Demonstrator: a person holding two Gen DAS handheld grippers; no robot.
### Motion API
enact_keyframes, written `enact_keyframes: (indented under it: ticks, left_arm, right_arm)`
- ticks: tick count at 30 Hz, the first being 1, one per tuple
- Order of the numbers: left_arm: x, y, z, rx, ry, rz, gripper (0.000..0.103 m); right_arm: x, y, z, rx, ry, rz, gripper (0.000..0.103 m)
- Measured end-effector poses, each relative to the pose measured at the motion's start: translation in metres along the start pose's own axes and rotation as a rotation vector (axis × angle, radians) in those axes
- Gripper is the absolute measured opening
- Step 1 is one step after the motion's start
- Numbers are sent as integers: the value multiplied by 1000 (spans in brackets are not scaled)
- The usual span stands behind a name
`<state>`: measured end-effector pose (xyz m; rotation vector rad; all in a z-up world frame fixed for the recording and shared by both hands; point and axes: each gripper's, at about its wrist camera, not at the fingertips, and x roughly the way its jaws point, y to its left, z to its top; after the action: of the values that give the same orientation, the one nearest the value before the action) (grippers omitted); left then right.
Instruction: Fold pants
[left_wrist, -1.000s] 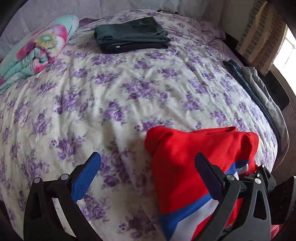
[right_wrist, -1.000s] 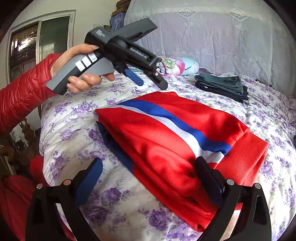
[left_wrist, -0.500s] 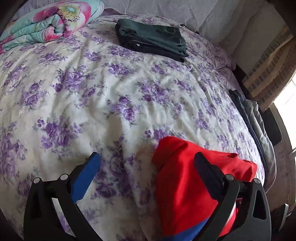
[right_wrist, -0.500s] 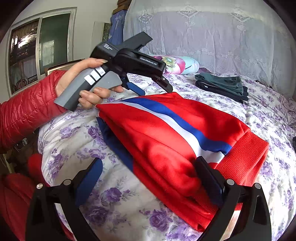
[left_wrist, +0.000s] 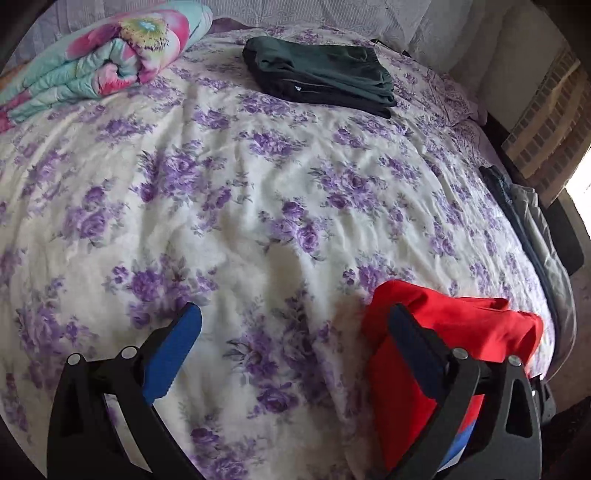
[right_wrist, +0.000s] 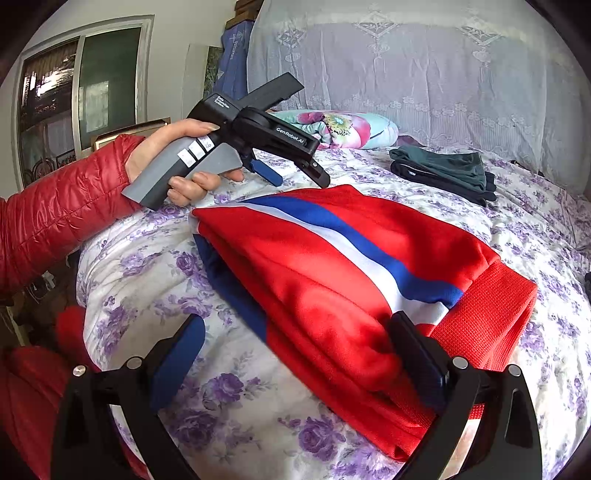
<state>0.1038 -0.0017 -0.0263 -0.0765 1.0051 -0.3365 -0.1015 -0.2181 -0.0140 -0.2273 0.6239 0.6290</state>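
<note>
The red pants (right_wrist: 332, 280) with a blue and white stripe lie folded on the flowered bedspread (right_wrist: 147, 288). In the left wrist view they (left_wrist: 443, 332) show at the lower right, behind the right finger. My left gripper (left_wrist: 291, 343) is open and empty, held above the bed; it also shows in the right wrist view (right_wrist: 295, 177), raised beyond the pants in a hand. My right gripper (right_wrist: 295, 354) is open and empty, low over the near edge of the pants, its right finger touching the fabric.
A folded dark green garment (left_wrist: 321, 74) lies at the far side of the bed. A rolled flowered quilt (left_wrist: 99, 62) lies at the far left. Grey and dark clothes (left_wrist: 532, 221) hang over the bed's right edge. A lace curtain (right_wrist: 424, 66) hangs behind.
The left gripper has risen and swung left, away from the pants, so less of them shows in its view. The right gripper has stayed almost still.
</note>
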Motion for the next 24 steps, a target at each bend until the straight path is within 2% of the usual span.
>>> enact_keyframes:
  ticks: [1, 3, 4, 7, 10, 12, 13, 15, 17, 20, 24]
  left_arm:
    - [-2, 0, -2, 15, 0, 7, 98]
    - [-2, -1, -7, 22, 33, -39, 98]
    - [-1, -4, -9, 31, 36, -38, 98]
    - [9, -13, -2, 50, 21, 11, 98]
    - [27, -12, 17, -4, 17, 12, 99]
    - [33, -5, 31, -69, -12, 95, 98]
    - [34, 1, 35, -110, -13, 105, 98]
    - [26, 14, 34, -195, -14, -10, 98]
    - [12, 20, 23, -233, -2, -112, 98]
    - [-13, 18, -6, -215, 35, -198, 98]
    - [-32, -2, -48, -155, 102, -278, 98]
  right_arm:
    - [0, 0, 0, 0, 0, 0, 100]
    - [0, 0, 0, 0, 0, 0, 100]
    - [0, 0, 0, 0, -1, 0, 100]
    - [0, 0, 0, -1, 0, -1, 100]
    - [1, 0, 0, -2, 3, -5, 100]
    - [0, 1, 0, -6, 3, -5, 100]
    - [1, 1, 0, -6, 3, -6, 100]
    - [0, 1, 0, -5, 1, -4, 100]
    - [0, 1, 0, -2, -2, 0, 100]
    - [-2, 1, -1, 4, -9, 8, 100]
    - [-4, -4, -1, 22, -16, 32, 100]
